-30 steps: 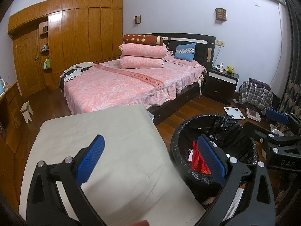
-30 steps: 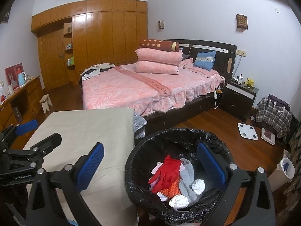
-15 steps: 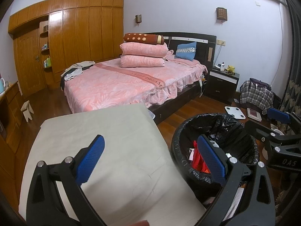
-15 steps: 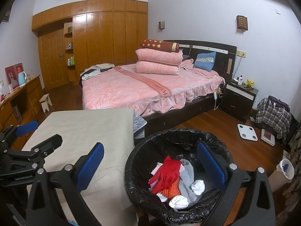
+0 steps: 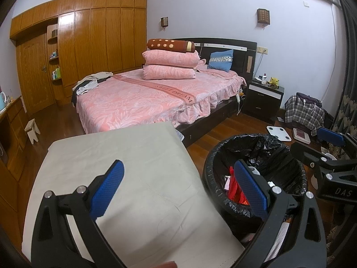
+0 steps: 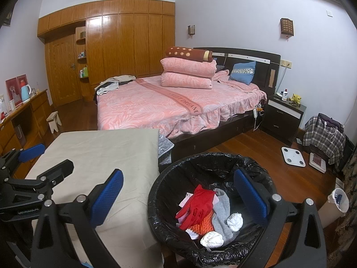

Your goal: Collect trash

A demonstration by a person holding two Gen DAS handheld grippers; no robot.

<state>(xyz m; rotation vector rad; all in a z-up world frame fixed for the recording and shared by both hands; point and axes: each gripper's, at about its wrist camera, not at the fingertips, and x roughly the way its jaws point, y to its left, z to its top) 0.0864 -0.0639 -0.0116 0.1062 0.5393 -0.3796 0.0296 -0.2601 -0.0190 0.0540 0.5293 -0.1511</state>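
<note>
A black bin lined with a black bag stands on the floor right of the table; in the left wrist view the bin sits at lower right. Inside it lie a red glove, a grey cloth and crumpled white paper balls. My right gripper hovers open over the bin's near-left rim, holding nothing. My left gripper hangs open above the table's right edge, also holding nothing. The right gripper shows at the far right of the left wrist view, and the left gripper at the far left of the right wrist view.
The table wears a beige cloth with nothing on it. Behind stands a pink bed, a dark nightstand and a wooden wardrobe. A white scale, a plaid bag and a small white bin are on the floor.
Both views have shifted only slightly, the cameras drifting a little; both grippers stay open and the bin's contents lie as before.
</note>
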